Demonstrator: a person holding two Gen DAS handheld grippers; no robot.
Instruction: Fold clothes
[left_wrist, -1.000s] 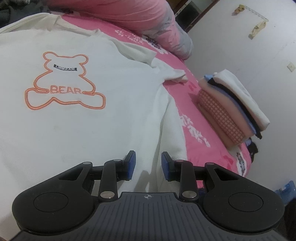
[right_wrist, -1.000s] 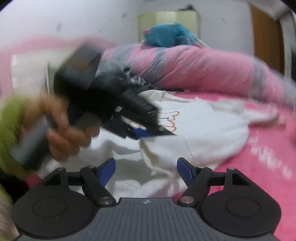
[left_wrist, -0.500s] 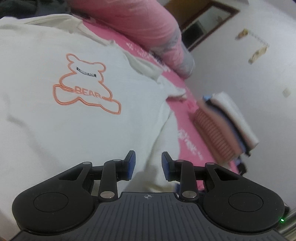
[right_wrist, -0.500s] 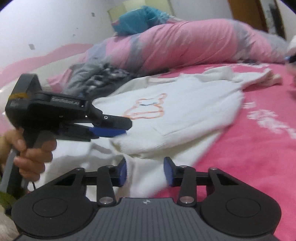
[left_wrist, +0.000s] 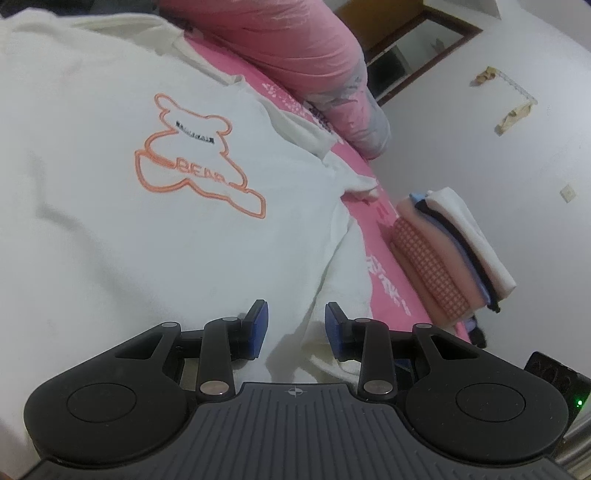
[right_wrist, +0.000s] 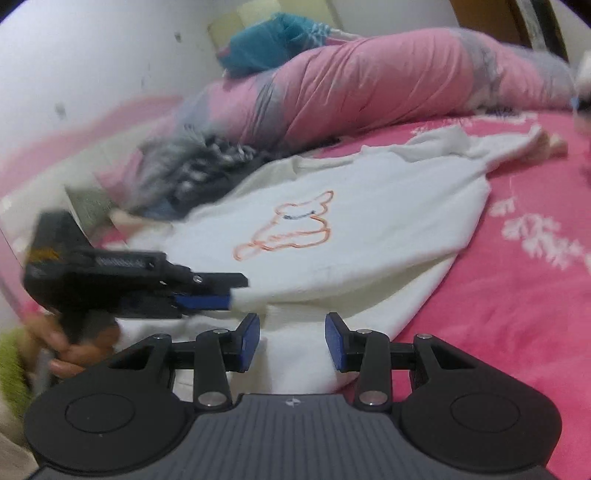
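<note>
Garment: white sweatshirt (left_wrist: 110, 229) with an orange bear outline (left_wrist: 199, 162), spread flat on the bed (right_wrist: 517, 295), print facing up.
Bed cover: pink with white lettering; a rolled pink duvet (right_wrist: 369, 85) lies along the far side.
Sleeve: one sleeve (right_wrist: 509, 147) extends toward the far right, its cuff resting on the pink cover.
Folded stack: a pile of folded clothes (left_wrist: 450, 251) sits on the bed's right edge, well apart from the sweatshirt.
Left gripper (left_wrist: 293, 330): jaws spread part way over the sweatshirt's near hem; fabric lies below the gap, pads not pressing it.
Right gripper (right_wrist: 291, 341): jaws spread part way above the near hem; nothing pinched.
Left gripper in right view (right_wrist: 207, 301): blue pad at the hem's near-left edge; contact cannot be told.
Hand (right_wrist: 74, 350): grips the left handle, green sleeve (right_wrist: 13, 369) at the wrist.
</note>
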